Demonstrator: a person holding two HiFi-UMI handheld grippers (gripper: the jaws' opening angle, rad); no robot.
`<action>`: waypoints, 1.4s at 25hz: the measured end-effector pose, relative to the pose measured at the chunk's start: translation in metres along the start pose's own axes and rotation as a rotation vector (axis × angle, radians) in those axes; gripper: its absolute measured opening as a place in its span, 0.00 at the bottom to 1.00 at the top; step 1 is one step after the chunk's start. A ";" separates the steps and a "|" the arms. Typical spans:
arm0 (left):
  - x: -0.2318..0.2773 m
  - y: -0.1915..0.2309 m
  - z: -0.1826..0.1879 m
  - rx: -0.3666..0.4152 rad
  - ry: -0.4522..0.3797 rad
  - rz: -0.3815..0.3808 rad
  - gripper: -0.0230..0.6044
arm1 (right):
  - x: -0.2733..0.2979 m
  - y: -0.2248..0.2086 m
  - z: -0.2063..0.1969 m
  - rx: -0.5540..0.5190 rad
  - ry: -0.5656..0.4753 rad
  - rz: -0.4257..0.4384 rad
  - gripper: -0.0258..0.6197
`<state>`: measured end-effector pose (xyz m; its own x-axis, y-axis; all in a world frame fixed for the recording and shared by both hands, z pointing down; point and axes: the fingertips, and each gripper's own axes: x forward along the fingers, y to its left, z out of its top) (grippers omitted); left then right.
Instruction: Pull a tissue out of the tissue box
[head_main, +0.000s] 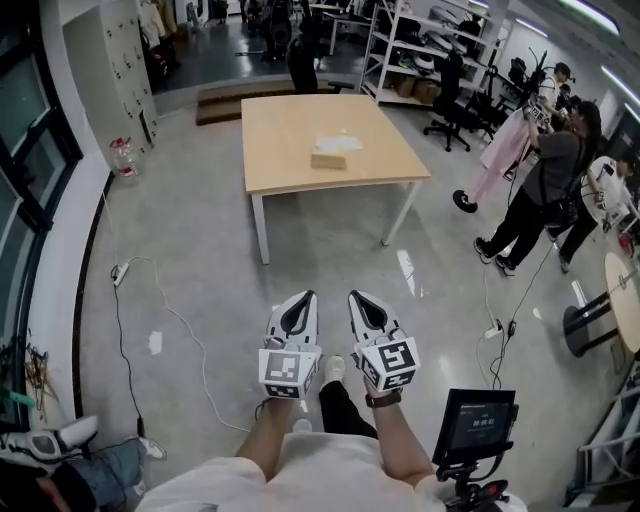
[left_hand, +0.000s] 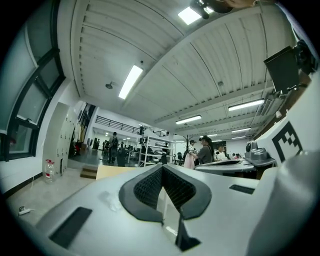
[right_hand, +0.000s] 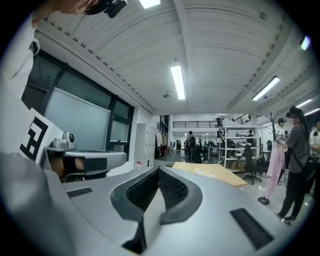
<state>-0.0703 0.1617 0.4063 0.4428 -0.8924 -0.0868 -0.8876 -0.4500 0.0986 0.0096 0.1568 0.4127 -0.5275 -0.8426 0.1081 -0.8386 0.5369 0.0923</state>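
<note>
The tan tissue box (head_main: 327, 159) lies on a light wooden table (head_main: 290, 115) far ahead of me, with a white tissue (head_main: 339, 143) at its top. My left gripper (head_main: 308, 296) and right gripper (head_main: 355, 296) are held side by side over the grey floor, well short of the table, pointing level towards it. Both are shut with nothing between the jaws. In the left gripper view the left gripper (left_hand: 162, 168) has its dark pads meeting at the tip, with the table (left_hand: 111, 171) beyond. The right gripper view shows the right gripper (right_hand: 159, 171) the same way, the table (right_hand: 220, 175) to the right of its tip.
Two people (head_main: 545, 185) stand at the right by a pink garment (head_main: 504, 150). A round table (head_main: 626, 296) and a monitor on a stand (head_main: 478, 420) are at my right. A cable with a power strip (head_main: 119, 272) lies on the floor at left. Shelves (head_main: 432, 45) and an office chair (head_main: 450, 98) stand behind the table.
</note>
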 end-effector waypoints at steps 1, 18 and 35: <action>0.011 0.004 -0.004 -0.002 0.004 -0.008 0.02 | 0.011 -0.009 -0.002 0.007 -0.003 -0.011 0.04; 0.297 0.058 0.019 0.052 -0.053 -0.026 0.02 | 0.213 -0.204 0.045 -0.003 -0.104 0.064 0.04; 0.520 0.206 -0.037 -0.005 0.005 -0.002 0.02 | 0.450 -0.327 0.001 0.103 -0.056 0.105 0.04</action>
<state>-0.0180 -0.3957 0.4176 0.4456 -0.8914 -0.0822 -0.8858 -0.4523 0.1037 0.0464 -0.3976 0.4302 -0.6173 -0.7847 0.0558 -0.7865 0.6173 -0.0185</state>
